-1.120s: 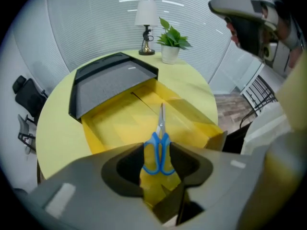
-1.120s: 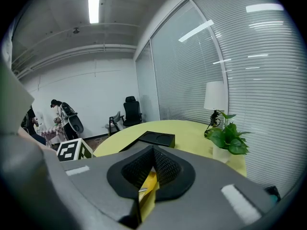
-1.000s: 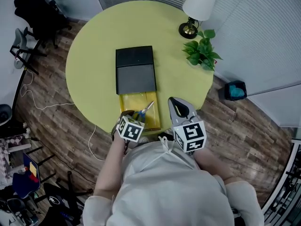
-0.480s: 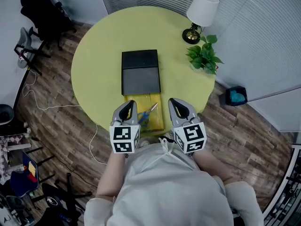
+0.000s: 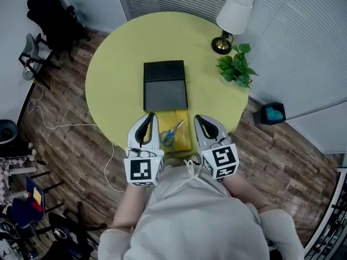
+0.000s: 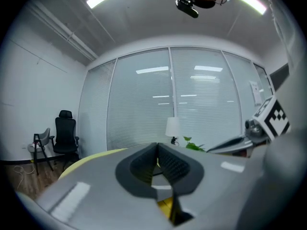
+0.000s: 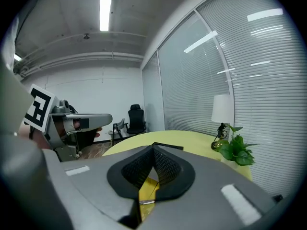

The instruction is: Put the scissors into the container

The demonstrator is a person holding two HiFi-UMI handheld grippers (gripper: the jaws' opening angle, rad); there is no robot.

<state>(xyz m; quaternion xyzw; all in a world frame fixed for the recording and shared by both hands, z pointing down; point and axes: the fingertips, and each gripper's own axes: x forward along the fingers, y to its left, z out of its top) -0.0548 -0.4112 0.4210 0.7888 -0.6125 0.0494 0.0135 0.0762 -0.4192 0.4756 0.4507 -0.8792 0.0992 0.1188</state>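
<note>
Blue-handled scissors point(image 5: 171, 134) lie inside a yellow open container point(image 5: 184, 140) at the near edge of the round yellow-green table point(image 5: 114, 80). A black lid or box point(image 5: 165, 85) sits just beyond the container. My left gripper point(image 5: 147, 125) hovers to the left of the container, shut with nothing between its jaws. My right gripper point(image 5: 205, 124) hovers to the right of it, also shut and empty. In the left gripper view the left gripper point(image 6: 157, 163) has its pads together; in the right gripper view the right gripper point(image 7: 152, 166) does too.
A table lamp point(image 5: 231, 20) and a potted green plant point(image 5: 237, 66) stand at the table's far right. A black office chair point(image 5: 51, 16) stands on the wooden floor at the far left. A blue bin point(image 5: 272, 114) sits on the floor to the right.
My left gripper has let go of the scissors, lifted out of the container, moved up and left, and shut. The scissors now lie in the container. The right gripper has hardly moved.
</note>
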